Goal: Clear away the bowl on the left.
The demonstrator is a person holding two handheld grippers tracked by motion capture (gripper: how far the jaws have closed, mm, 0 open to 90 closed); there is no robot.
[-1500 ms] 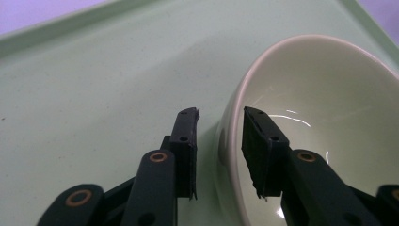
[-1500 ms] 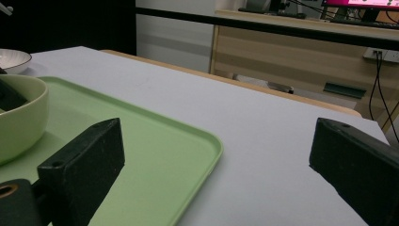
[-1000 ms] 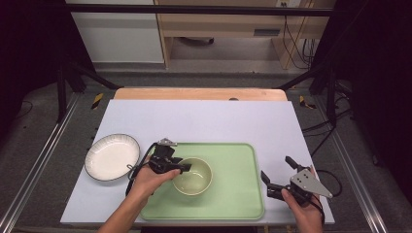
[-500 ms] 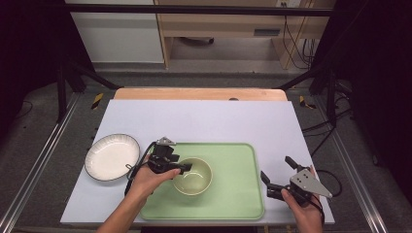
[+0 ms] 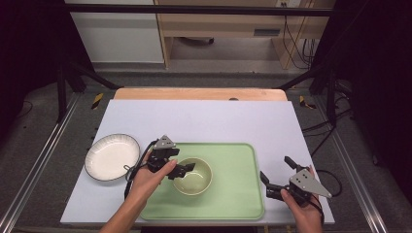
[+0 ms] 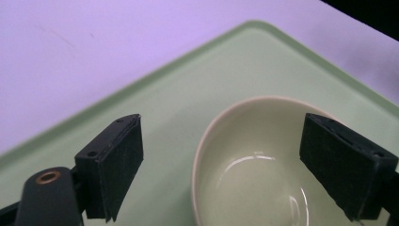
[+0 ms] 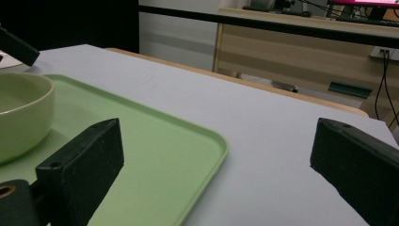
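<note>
Your left gripper (image 5: 188,168) sits at the left rim of the pale green bowl (image 5: 193,175), over the green tray (image 5: 238,194). Its jaws have just been opening and now stand wide apart. In the left gripper view the bowl's (image 6: 254,160) rim runs up between the two black pads (image 6: 115,165), one pad outside the rim over the tray (image 6: 155,108), the other over the bowl's inside; neither presses on the rim.

The bowl stands upright in the left half of the tray, on the white table cover (image 5: 209,121).

Your right gripper (image 5: 277,177) rests off the tray's right edge, low over the table cover, jaws spread wide with nothing between them. In its own view the tray's (image 7: 188,155) corner lies between the pads (image 7: 84,160) and the bowl (image 7: 21,117) shows at far left.

A white plate (image 5: 111,156) lies left of the tray, apart from it.

No brand, label or writing can be read on bowl, tray, plate or grippers.
</note>
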